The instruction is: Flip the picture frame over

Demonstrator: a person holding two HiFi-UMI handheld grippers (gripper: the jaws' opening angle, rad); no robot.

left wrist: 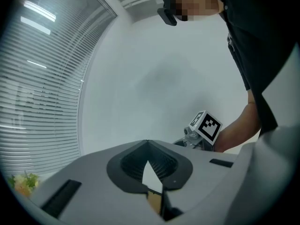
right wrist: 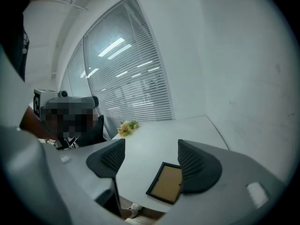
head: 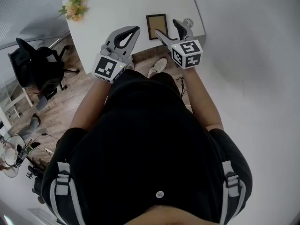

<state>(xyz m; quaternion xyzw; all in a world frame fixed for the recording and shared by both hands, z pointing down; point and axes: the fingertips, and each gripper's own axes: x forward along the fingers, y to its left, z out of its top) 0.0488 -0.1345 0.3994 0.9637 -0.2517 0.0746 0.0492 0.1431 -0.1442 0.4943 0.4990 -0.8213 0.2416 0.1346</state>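
Observation:
A picture frame (head: 157, 26) with a dark rim and a plain brown middle lies flat on the white table (head: 112, 8), close to its near edge. My right gripper (head: 165, 26) hovers open just above the frame's near right side, holding nothing. In the right gripper view the frame (right wrist: 166, 182) shows between the spread jaws, its right edge hidden behind one finger (right wrist: 197, 165). My left gripper (head: 136, 29) is shut and empty, left of the frame. In the left gripper view its jaws (left wrist: 147, 146) meet at the tips, and a sliver of the frame (left wrist: 153, 201) shows in the gap below them.
A bunch of flowers (head: 74, 4) lies at the table's far left corner, also seen as flowers (right wrist: 126, 127) in the right gripper view. A black office chair (head: 37, 67) stands on the wooden floor to the left. A white wall (head: 253, 41) runs along the table's right side.

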